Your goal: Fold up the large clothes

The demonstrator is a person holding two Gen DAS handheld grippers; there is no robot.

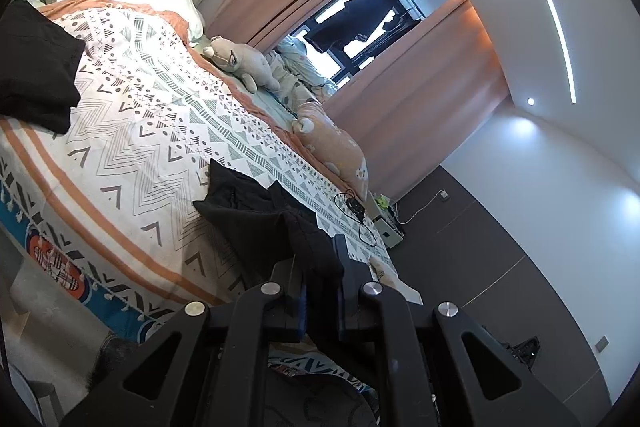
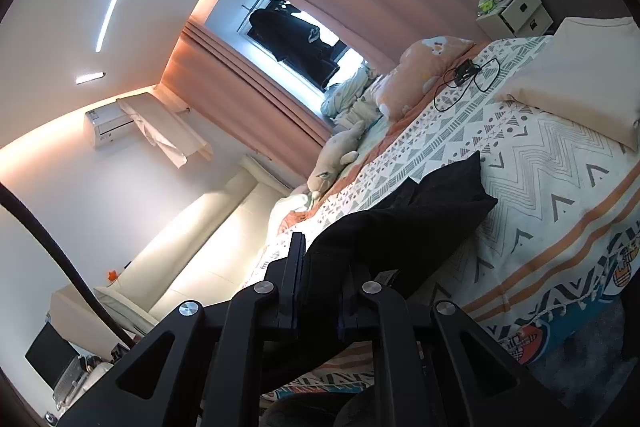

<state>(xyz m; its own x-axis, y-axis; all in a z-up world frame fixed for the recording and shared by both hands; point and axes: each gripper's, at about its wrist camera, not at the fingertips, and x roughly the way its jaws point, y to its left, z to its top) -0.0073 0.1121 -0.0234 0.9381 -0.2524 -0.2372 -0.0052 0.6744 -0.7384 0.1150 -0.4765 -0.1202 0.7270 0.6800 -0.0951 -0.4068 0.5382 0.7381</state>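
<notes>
Bed under zigzag-print cover; plush toy, peach pillow along far edge, black cable at 2 o'clock of left gripper. Black garment soft, matte, creased, draped over bed. Left fingers clamped on garment corner; right gripper clamped on another edge.

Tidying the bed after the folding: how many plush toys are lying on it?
2. A pale plush lies along the bed's far edge by the curtain; an orange plush lies further along that same edge, near the black cable. Bedding piled by the window may hide more.
</notes>
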